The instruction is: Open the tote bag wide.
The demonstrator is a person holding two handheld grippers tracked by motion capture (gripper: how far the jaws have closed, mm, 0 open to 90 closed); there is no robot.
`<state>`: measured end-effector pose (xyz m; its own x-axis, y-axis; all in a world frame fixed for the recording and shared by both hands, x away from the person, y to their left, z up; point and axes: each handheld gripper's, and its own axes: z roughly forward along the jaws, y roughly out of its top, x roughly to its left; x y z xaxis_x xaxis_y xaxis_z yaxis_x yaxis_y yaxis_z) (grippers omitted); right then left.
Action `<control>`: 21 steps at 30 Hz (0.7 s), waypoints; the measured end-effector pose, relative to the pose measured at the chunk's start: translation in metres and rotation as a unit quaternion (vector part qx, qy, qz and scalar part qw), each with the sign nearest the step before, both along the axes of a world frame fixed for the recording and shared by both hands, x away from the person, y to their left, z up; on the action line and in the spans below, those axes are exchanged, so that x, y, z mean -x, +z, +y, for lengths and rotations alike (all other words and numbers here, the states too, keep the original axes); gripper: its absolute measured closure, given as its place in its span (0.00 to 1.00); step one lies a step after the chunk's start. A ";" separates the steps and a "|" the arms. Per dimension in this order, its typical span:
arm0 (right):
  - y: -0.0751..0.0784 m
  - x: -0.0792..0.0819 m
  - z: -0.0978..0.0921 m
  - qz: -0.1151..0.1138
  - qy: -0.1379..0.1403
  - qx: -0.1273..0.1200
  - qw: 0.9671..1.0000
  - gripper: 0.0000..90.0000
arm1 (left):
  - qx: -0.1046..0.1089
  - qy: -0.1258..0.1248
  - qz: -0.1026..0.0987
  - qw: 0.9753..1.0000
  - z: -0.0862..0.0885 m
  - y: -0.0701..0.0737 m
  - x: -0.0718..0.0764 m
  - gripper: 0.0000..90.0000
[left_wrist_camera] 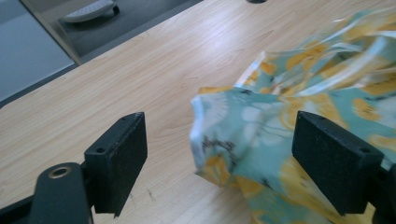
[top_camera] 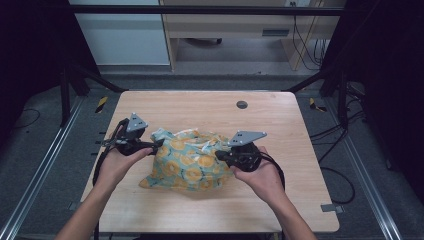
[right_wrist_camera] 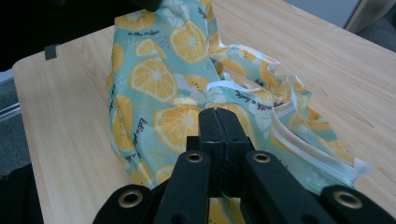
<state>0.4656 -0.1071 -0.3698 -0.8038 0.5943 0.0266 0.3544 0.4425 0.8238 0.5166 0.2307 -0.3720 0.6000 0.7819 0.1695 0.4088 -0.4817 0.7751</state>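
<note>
Cloth (top_camera: 187, 162), teal with an orange-slice print, lies crumpled on the near middle of the wooden table (top_camera: 210, 112), between the person's two hands. The table's far half is bare wood except for a small dark round grommet (top_camera: 242, 104) near the far edge, so open room lies beyond the cloth and along both side edges. The near edge sits close behind the hands.

The left gripper (top_camera: 150, 146) is at the cloth's left end. In the left gripper view (left_wrist_camera: 219, 154) its jaws stand wide apart, with a raised fold of the cloth hanging between them, nearer one jaw; whether it touches that jaw is hard to say.

The right gripper (top_camera: 222, 156) is at the cloth's right end. In the right gripper view (right_wrist_camera: 218, 126) its jaws are pressed together on a white-hemmed edge of the cloth, and the printed fabric spreads away beyond them across the wood.

The cloth may be a bag, though no opening or contents can be made out.
</note>
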 end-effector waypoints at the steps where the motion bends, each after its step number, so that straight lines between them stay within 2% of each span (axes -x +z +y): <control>1: 0.000 0.001 0.000 0.000 0.001 0.001 1.000 1.00 | 0.009 0.007 0.011 1.000 0.000 -0.001 -0.008 0.20; 2: 0.000 0.001 0.000 0.001 0.002 0.003 1.000 1.00 | 0.009 0.007 0.011 1.000 0.000 -0.001 -0.008 0.20; 3: 0.000 0.002 0.001 -0.001 0.002 0.005 1.000 1.00 | 0.019 0.006 0.020 1.000 -0.003 -0.002 -0.014 0.22; 5: 0.000 0.003 0.002 -0.008 0.003 0.018 1.000 1.00 | 0.000 -0.010 0.030 1.000 -0.008 -0.004 -0.018 0.22; 8: -0.001 0.004 0.004 -0.011 0.007 0.024 1.000 1.00 | 0.007 -0.016 0.048 0.999 -0.012 -0.007 -0.025 0.18; 10: -0.002 0.005 0.005 -0.011 0.007 0.024 1.000 1.00 | 0.008 -0.016 0.051 0.999 -0.013 -0.009 -0.026 0.17; 13: -0.003 0.006 0.004 -0.009 0.012 0.023 1.000 1.00 | -0.003 -0.013 0.075 0.997 -0.015 -0.017 -0.029 0.17; 15: -0.003 0.006 0.003 -0.009 0.010 0.021 1.000 1.00 | -0.005 -0.016 0.081 0.997 -0.016 -0.019 -0.027 0.18; 16: -0.004 0.006 0.002 -0.008 0.010 0.017 1.000 1.00 | -0.007 -0.021 0.081 0.996 -0.016 -0.020 -0.025 0.27; 17: -0.006 0.006 -0.001 -0.006 0.004 0.013 1.000 1.00 | -0.003 -0.024 0.083 0.996 -0.016 -0.020 -0.023 0.44; 19: -0.008 0.004 -0.004 -0.001 0.002 0.009 1.000 1.00 | 0.003 -0.028 0.085 0.996 -0.016 -0.021 -0.018 0.66; 20: -0.008 0.004 -0.004 -0.001 0.002 0.009 1.000 1.00 | 0.021 -0.034 0.089 0.995 -0.015 -0.021 -0.016 0.66; 21: -0.009 0.003 -0.007 0.000 -0.004 0.001 1.000 1.00 | 0.034 -0.041 0.093 0.994 -0.014 -0.022 -0.013 0.83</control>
<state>0.4627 -0.1140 -0.3786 -0.7988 0.6011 0.0252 0.3575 0.4405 0.8235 0.5297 0.2167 -0.3938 0.6783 0.7348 -0.0022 0.5094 -0.4681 0.7221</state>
